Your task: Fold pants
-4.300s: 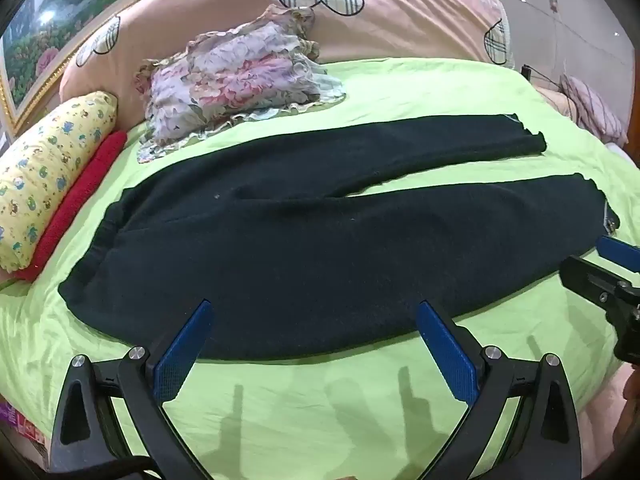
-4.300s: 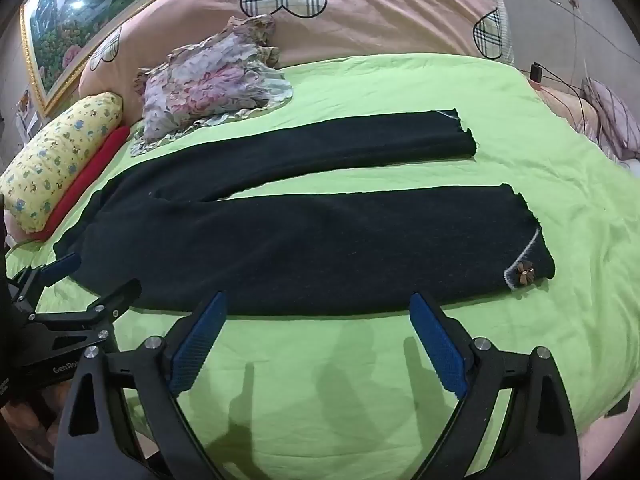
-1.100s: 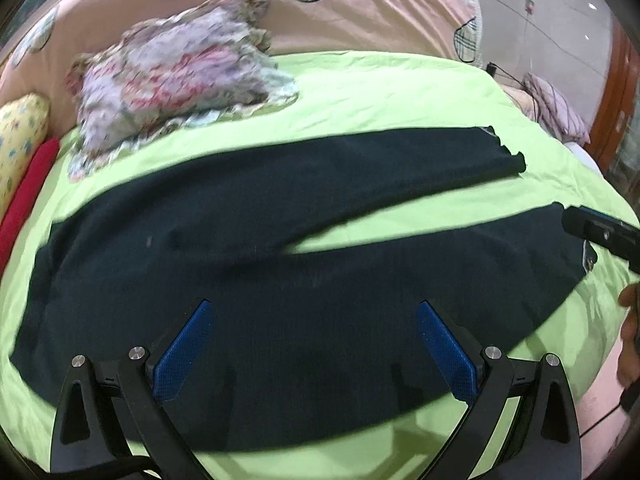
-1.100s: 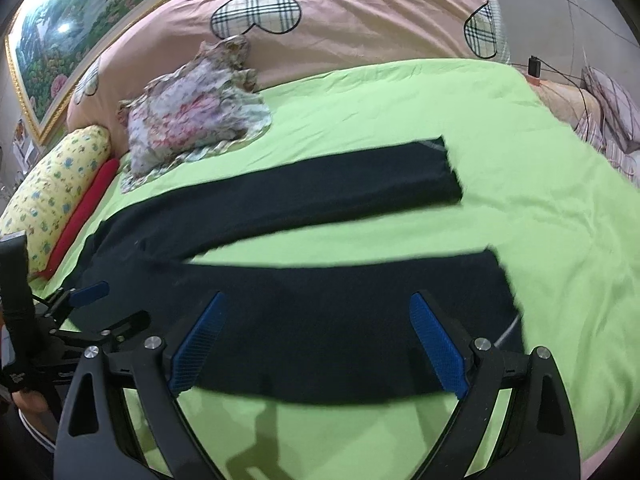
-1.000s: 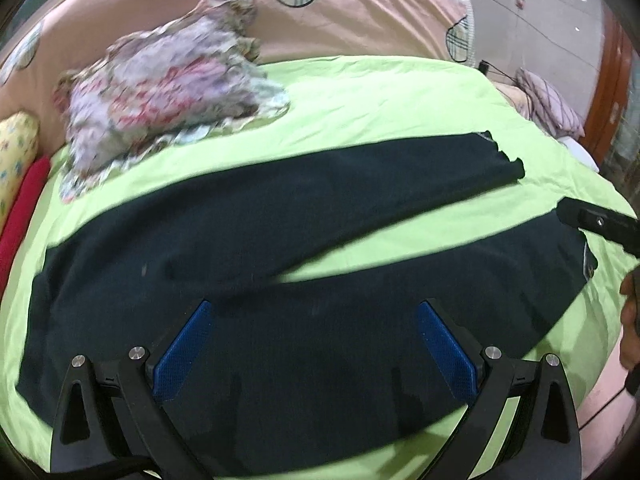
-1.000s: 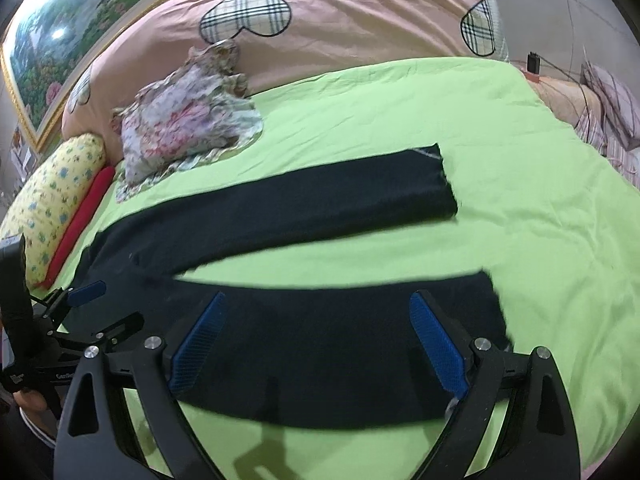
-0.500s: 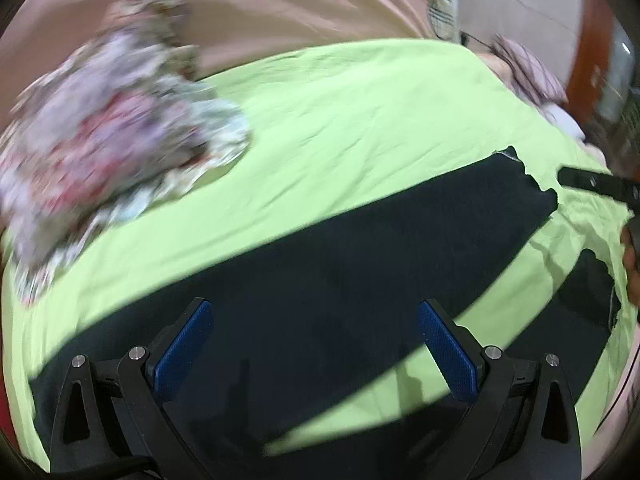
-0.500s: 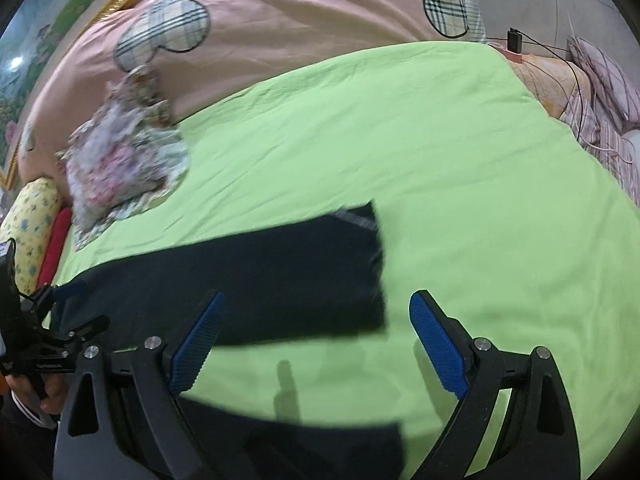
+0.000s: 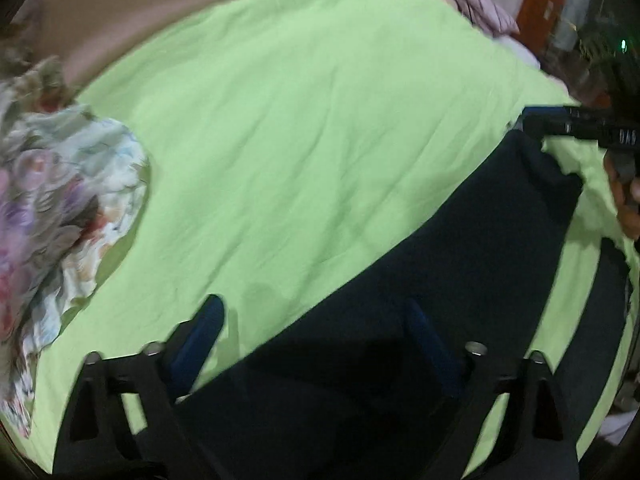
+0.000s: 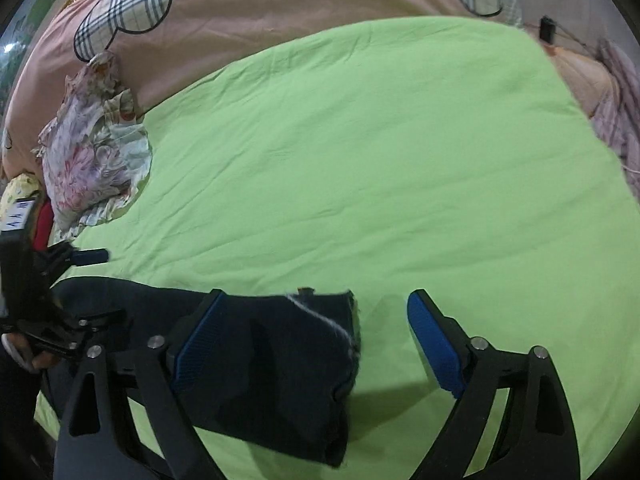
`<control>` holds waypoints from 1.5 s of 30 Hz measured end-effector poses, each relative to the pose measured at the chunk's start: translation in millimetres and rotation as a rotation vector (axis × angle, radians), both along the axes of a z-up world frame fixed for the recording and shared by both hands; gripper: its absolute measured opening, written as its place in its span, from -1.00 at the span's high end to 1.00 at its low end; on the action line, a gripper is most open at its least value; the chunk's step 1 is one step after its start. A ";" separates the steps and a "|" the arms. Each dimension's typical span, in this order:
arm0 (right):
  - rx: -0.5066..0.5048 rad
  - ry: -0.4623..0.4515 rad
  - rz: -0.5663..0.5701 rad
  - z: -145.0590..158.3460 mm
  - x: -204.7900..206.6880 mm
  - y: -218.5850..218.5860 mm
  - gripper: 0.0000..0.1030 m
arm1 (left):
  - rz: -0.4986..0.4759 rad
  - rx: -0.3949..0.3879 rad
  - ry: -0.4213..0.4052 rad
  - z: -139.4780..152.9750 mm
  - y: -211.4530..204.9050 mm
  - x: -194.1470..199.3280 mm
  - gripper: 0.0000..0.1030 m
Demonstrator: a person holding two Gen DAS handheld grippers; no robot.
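While both pairs of jaws are closing with nothing pinched yet, the left gripper (image 9: 316, 344) straddles the upper edge of the dark pants (image 9: 460, 264), and the right gripper (image 10: 316, 336) straddles a leg's hem. The pants lie flat on the green sheet (image 10: 380, 152). Farther off rest a floral pillow (image 10: 92, 152) and a pink quilt (image 10: 280, 4).

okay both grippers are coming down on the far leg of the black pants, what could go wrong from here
Two risks, as I judge it. The right gripper, jaws closing, straddles the cuff edge of the black pants, so it may catch only a corner and the leg could slip out on lifting. The left gripper, also closing, has one finger over the green sheet, so it might pinch sheet along with the pants and drag the bedding.
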State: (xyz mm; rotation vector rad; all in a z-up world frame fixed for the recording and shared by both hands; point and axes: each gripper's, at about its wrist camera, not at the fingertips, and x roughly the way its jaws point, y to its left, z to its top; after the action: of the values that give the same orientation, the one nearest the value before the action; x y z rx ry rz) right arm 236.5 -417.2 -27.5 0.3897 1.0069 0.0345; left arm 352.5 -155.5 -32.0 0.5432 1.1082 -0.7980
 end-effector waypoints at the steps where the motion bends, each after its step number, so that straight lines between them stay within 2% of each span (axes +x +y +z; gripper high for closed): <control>1: 0.016 0.014 -0.001 -3.7 2.0 -2.0 -0.36 | -0.013 -0.007 0.035 -4.3 -1.5 3.1 -0.46; 2: 0.022 0.023 -0.007 -6.6 3.5 -3.2 -0.23 | -0.018 -0.026 0.066 -6.3 -1.6 5.4 -0.36; 3: 0.027 0.028 -0.014 -9.1 3.3 -4.9 0.05 | -0.019 -0.035 0.075 -6.2 -1.6 5.7 -0.30; 4: 0.042 0.027 -0.016 -10.2 2.5 -6.6 0.33 | -0.024 -0.044 0.089 -6.2 -1.5 6.3 -0.09; 5: 0.061 0.024 -0.018 -10.8 1.2 -7.7 0.46 | -0.032 -0.055 0.108 -5.2 -1.6 4.0 0.12; 6: 0.080 0.018 -0.023 -10.9 -1.2 -9.2 0.68 | -0.046 -0.057 0.122 -4.5 -3.4 -0.3 0.20; 7: 0.091 0.009 -0.027 -10.0 -3.5 -9.9 0.77 | -0.062 -0.048 0.118 -3.8 -5.1 -6.8 0.27; 10: 0.115 -0.034 -0.023 -2.7 -14.4 -8.4 0.84 | -0.089 -0.032 0.087 1.0 -5.8 -27.1 0.56; 14: 0.099 -0.076 0.000 12.8 -32.9 -2.5 0.85 | -0.061 -0.075 0.099 12.7 5.7 -38.6 0.79; 18: 0.077 -0.112 0.041 29.1 -57.2 5.7 0.86 | -0.049 -0.122 0.117 24.2 22.4 -61.2 0.79; 21: 0.094 -0.130 0.060 38.8 -81.3 6.8 0.86 | -0.046 -0.118 0.115 29.7 26.9 -92.8 0.79; 27: 0.099 -0.168 0.106 52.4 -121.7 13.9 0.87 | -0.030 -0.127 0.109 32.7 26.4 -130.9 0.81; 38: 0.084 -0.181 0.182 50.0 -181.4 17.3 0.87 | -0.027 -0.185 0.154 39.5 30.6 -193.4 0.81; 45: 0.085 -0.154 0.196 35.2 -210.9 19.4 0.87 | -0.013 -0.208 0.215 31.8 35.2 -218.1 0.81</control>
State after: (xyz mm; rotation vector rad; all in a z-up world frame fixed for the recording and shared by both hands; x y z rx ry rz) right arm 25.6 -397.8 7.7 0.3591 0.8904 0.2808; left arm 134.3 -120.3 -0.2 0.2947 1.2014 -0.9875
